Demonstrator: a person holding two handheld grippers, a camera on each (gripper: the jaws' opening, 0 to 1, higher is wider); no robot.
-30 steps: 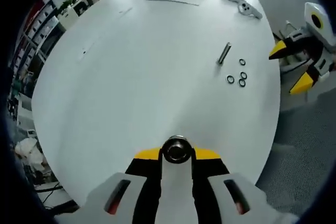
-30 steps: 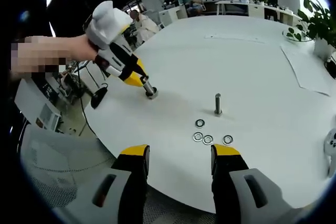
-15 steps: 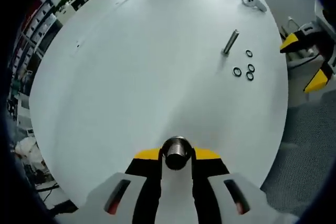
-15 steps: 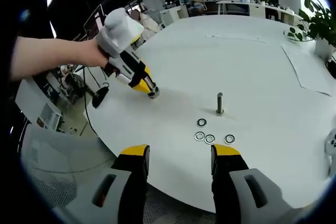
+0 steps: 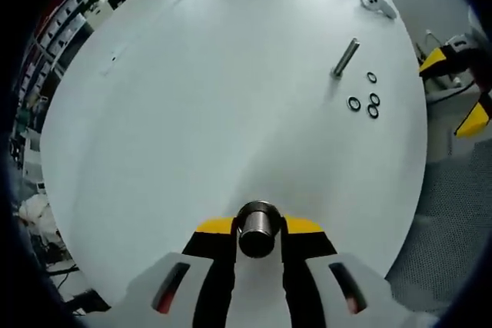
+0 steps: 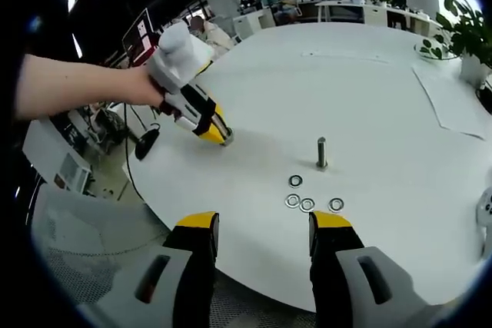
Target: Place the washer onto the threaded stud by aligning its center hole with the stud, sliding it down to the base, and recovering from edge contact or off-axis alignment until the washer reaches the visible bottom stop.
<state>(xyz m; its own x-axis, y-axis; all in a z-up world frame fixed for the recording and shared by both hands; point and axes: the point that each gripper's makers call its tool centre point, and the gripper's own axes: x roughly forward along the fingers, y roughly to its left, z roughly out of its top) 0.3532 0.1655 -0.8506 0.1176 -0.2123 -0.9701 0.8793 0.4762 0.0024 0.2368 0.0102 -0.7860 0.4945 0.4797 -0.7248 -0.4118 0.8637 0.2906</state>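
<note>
Lower and flatter than a second ago, the left gripper [image 6: 219, 135] pinches a round metal cylinder [image 5: 257, 228] over the smooth white bench [image 5: 215, 97], while the right gripper [image 6: 261, 245] hangs spread, four ring washers [image 6: 307, 196] lying beside the upright threaded stud [image 6: 321, 152].

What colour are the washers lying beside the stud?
Silvery metal, clearest in the right gripper view: the washers lie near the upright stud.
</note>
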